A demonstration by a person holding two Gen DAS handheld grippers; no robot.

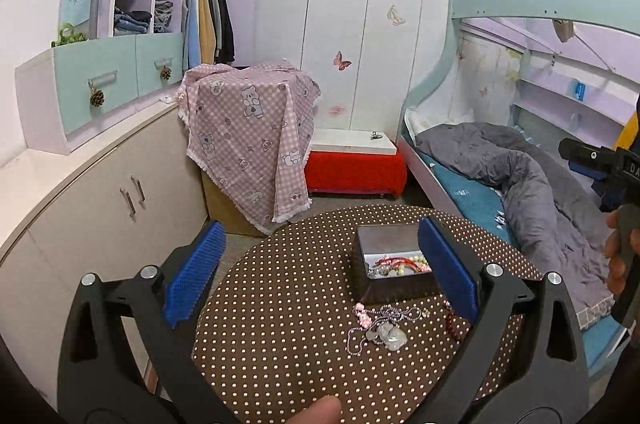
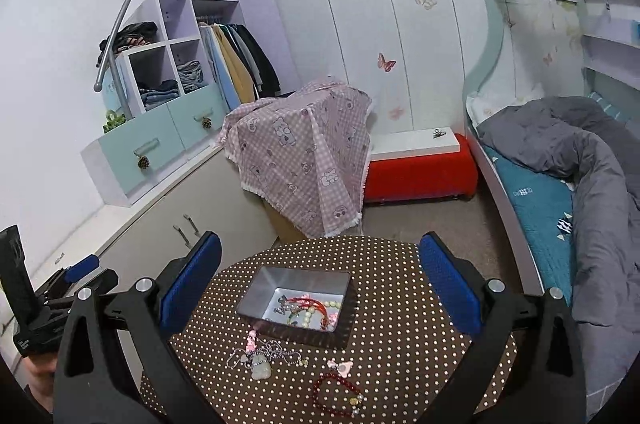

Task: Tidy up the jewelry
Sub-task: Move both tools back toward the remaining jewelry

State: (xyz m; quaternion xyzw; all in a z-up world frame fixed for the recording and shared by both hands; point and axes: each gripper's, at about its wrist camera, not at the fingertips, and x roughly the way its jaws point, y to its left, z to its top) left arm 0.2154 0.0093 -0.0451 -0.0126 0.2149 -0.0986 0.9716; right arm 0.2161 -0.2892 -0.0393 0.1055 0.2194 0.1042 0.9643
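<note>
Both blue-padded black grippers, left (image 1: pixel 320 276) and right (image 2: pixel 320 288), hover wide apart and empty above the round brown polka-dot table (image 2: pixel 400 324). The rectangular metal tin (image 2: pixel 296 298) at table centre contains beaded bracelets (image 2: pixel 310 310). Nearer than the tin lie a silver chain necklace with pale pendants (image 2: pixel 262 356) and a red bead bracelet (image 2: pixel 336 394).

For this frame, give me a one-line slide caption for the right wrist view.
Open right tongs hover over a dotted table with a tin of jewelry, a chain necklace and a red bracelet outside it.

Open tin (image 2: pixel 256 282) holds beads; chain necklace (image 2: pixel 262 356), red bracelet (image 2: pixel 336 394) outside (on table).
</note>
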